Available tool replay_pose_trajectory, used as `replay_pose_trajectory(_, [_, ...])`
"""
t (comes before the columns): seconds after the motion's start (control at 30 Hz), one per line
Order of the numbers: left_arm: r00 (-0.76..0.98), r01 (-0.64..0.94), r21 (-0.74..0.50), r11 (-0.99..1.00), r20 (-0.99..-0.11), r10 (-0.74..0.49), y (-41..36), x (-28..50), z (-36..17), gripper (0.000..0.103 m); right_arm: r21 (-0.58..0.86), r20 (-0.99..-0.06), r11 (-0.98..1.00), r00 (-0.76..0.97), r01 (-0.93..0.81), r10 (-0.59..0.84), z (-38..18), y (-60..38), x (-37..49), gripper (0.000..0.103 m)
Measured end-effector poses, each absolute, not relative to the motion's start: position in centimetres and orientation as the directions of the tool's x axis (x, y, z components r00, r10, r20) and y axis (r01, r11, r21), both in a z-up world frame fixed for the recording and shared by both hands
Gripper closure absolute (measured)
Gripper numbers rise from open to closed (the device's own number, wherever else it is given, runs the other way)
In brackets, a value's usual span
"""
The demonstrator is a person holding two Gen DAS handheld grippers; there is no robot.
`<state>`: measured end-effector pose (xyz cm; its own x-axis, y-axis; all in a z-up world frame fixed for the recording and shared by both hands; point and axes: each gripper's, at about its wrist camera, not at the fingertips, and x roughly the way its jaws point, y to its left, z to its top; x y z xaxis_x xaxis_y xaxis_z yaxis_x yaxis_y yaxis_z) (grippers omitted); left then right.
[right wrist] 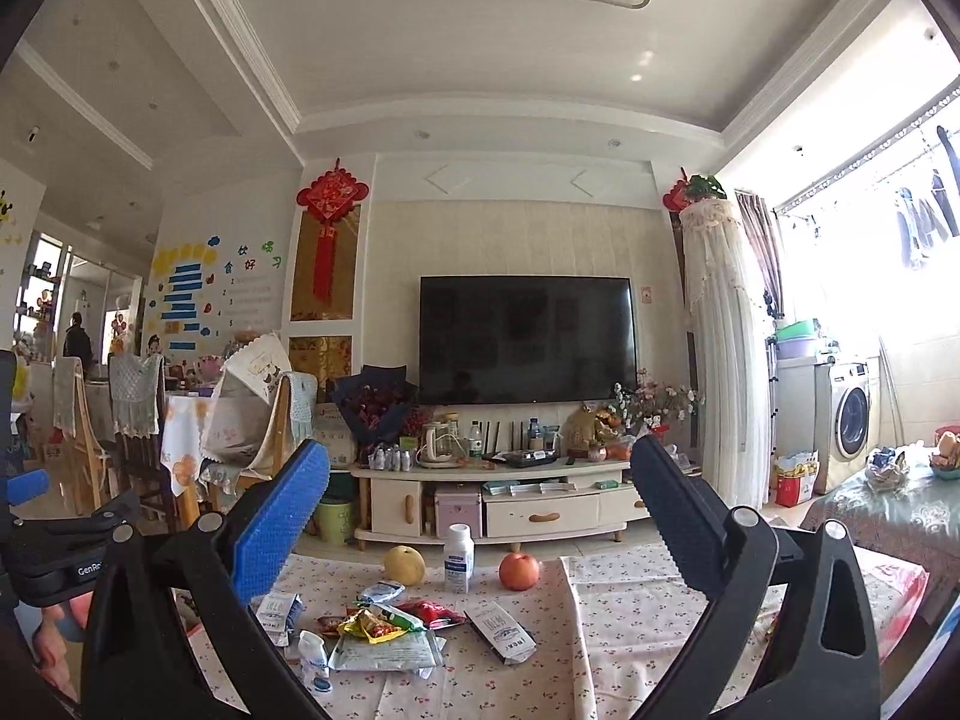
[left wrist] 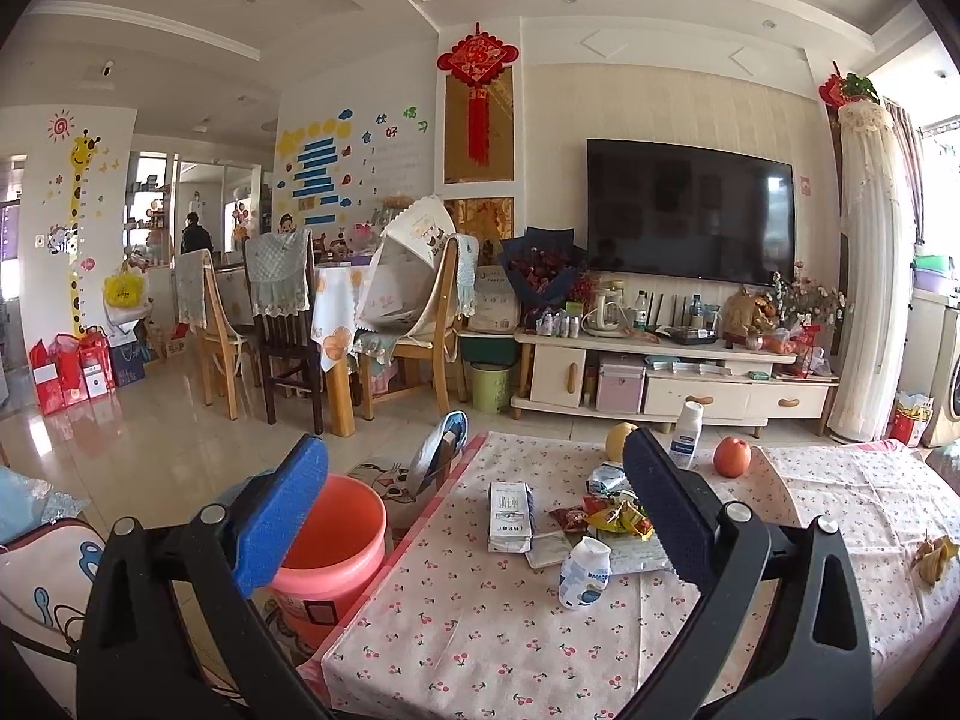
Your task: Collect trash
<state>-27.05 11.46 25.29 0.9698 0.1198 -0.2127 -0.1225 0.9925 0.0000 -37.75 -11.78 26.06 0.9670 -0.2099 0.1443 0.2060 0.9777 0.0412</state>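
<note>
Both grippers hover above a table [left wrist: 840,498] covered in a cherry-print cloth, and neither touches anything. The left gripper [left wrist: 474,501] has its jaws spread wide with nothing between them; the right gripper [right wrist: 480,510] is likewise wide apart and empty.

In the left wrist view the trash lies near centre: a flattened milk carton [left wrist: 510,516] at about 12 o'clock from a small white bottle [left wrist: 583,573] lying on its side, with a heap of bright wrappers [left wrist: 618,519] at about 1 o'clock from that bottle. A peel [left wrist: 933,555] sits well apart at 3 o'clock. An orange bucket [left wrist: 336,546] stands on the floor just beside the table's left edge, at 9 o'clock from the carton.

Beyond the wrappers, at 12 o'clock, stand a pear [right wrist: 404,565], an upright white bottle [right wrist: 459,558] and an apple [right wrist: 519,571] in a row.
</note>
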Motion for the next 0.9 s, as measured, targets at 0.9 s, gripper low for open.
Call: replay_pose_trajectory(0.9, [0.904, -0.090, 0.047, 0.995, -0.415, 0.101, 11.1, -16.7, 13.4, 0.004, 0.056, -0.356, 0.996, 0.933, 0.072, -0.048, 12.0, -14.4, -23.2, 0.004])
